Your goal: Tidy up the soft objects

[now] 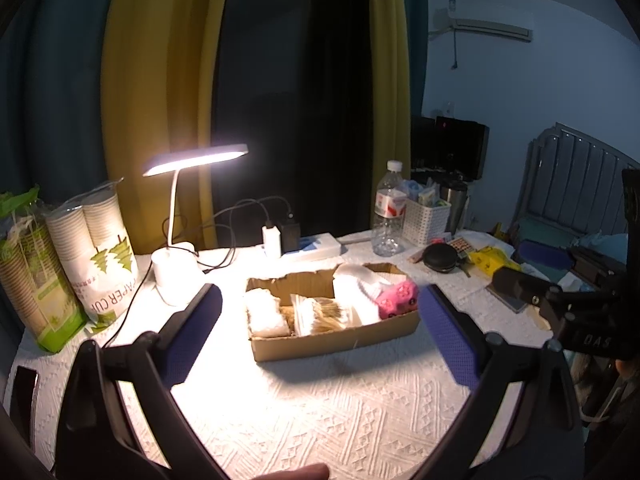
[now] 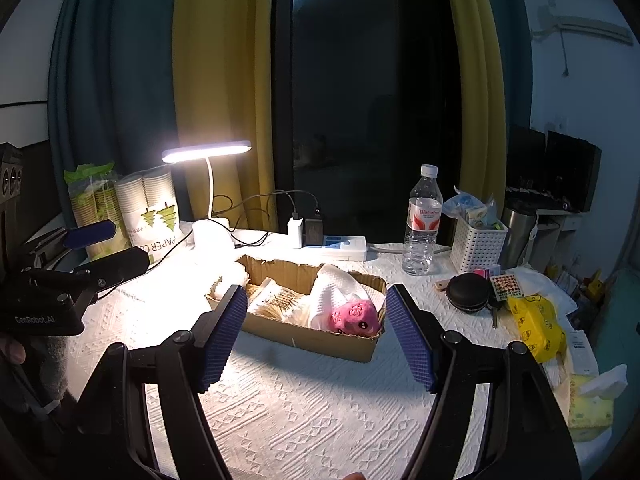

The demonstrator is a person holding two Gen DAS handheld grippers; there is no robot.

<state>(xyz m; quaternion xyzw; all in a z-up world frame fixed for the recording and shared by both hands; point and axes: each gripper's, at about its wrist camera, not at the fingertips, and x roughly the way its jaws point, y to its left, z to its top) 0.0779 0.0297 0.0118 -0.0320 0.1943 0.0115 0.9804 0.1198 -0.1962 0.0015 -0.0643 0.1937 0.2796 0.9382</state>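
A shallow cardboard box (image 1: 332, 342) (image 2: 320, 340) sits mid-table on the white textured cloth. Inside lie a pink plush toy (image 1: 398, 298) (image 2: 354, 316) at the right end, white folded cloths (image 1: 356, 284) (image 2: 334, 284), a white fluffy piece (image 1: 264, 314) at the left end and a tan-patterned packet (image 1: 320, 312) (image 2: 276, 300). My left gripper (image 1: 320, 332) is open and empty, held in front of the box. My right gripper (image 2: 316, 336) is open and empty, also in front of the box; its body shows in the left wrist view (image 1: 560, 308).
A lit desk lamp (image 1: 176, 264) (image 2: 212, 236) stands behind the box on the left, with paper cup packs (image 1: 100, 256) (image 2: 148, 212). A power strip (image 2: 344, 246), water bottle (image 1: 388, 208) (image 2: 422, 220), white basket (image 2: 478, 244), black round case (image 2: 468, 292) and yellow packet (image 2: 536, 328) lie on the right.
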